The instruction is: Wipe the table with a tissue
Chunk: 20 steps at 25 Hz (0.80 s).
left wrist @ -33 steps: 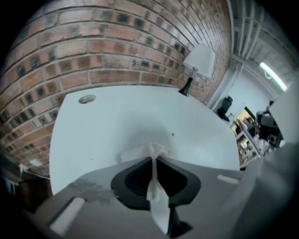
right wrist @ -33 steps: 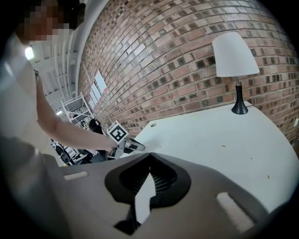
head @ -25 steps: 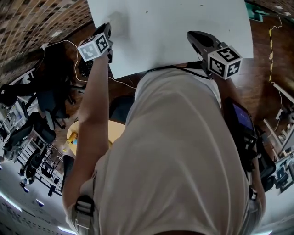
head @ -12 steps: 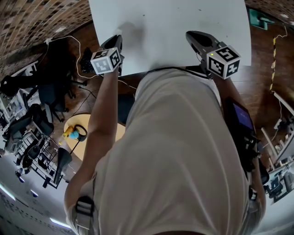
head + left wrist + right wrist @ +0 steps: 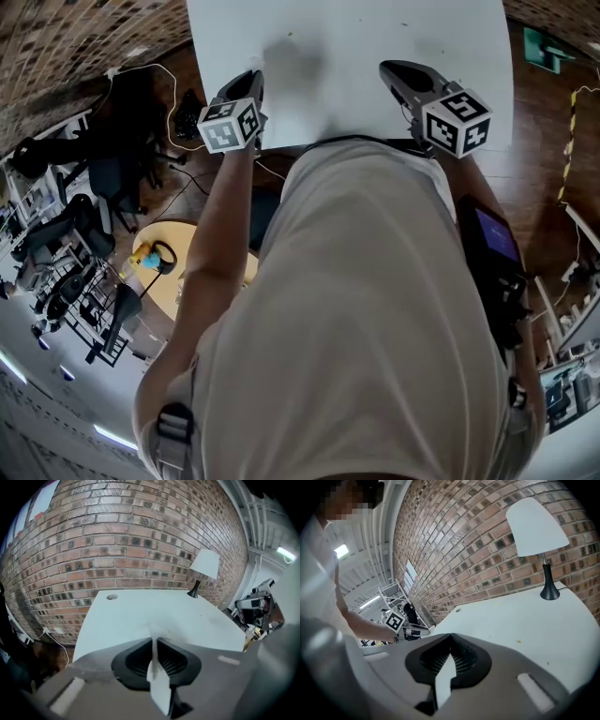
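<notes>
Though head view hides it, left gripper view shows left tool (image 5: 153, 638) clamping tissue (image 5: 158, 686); right tool (image 5: 450, 637) clenched.

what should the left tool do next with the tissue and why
Probably sweep the left tool, shut on the tissue, across the table toward the lamp: small yellowish specks lie on that part of the top.

No legible text, label, brand, number or sign on anything in view.
</notes>
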### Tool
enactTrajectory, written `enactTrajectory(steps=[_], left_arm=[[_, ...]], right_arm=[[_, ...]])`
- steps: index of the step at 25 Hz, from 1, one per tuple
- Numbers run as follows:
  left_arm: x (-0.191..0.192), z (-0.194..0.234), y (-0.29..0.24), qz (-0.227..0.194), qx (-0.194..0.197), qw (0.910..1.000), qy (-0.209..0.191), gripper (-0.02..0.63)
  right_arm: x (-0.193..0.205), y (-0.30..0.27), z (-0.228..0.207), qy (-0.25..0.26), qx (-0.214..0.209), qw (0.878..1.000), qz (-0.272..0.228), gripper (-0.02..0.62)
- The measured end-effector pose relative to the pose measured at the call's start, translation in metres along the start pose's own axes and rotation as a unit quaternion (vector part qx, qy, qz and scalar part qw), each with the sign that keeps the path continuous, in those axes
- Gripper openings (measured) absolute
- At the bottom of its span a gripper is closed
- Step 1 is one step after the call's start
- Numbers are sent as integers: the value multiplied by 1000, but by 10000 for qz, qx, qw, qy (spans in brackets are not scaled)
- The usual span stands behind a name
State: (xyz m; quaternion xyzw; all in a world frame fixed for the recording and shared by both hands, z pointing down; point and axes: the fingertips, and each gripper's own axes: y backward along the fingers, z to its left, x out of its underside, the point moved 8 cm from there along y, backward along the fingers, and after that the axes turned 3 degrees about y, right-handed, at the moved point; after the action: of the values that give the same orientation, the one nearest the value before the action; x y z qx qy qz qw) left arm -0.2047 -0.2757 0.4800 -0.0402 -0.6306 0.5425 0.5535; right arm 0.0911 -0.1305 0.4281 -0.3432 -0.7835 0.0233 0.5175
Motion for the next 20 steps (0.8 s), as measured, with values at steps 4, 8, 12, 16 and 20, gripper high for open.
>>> enactTrajectory(steps=[4, 8, 12, 16, 20], left_arm=[[-8, 4, -23, 28, 14, 9999, 140, 38], [-22, 5, -50, -197, 358, 9954, 868, 38], [-29, -1, -75, -213, 478, 9926, 1092, 37], [-34, -2, -92, -65, 560, 9913, 1189, 38], [-34, 0, -103, 41, 465, 9899, 1341, 37]], right_arm=[[0, 3, -3, -35, -10, 10000, -31, 8], [4, 18, -11, -104, 114, 9999, -71, 8], [6, 39, -22, -192, 257, 9993, -167, 8], [10, 56, -26, -346, 489, 9979, -246, 8], [13, 67, -31, -436, 634, 9966, -282, 8]])
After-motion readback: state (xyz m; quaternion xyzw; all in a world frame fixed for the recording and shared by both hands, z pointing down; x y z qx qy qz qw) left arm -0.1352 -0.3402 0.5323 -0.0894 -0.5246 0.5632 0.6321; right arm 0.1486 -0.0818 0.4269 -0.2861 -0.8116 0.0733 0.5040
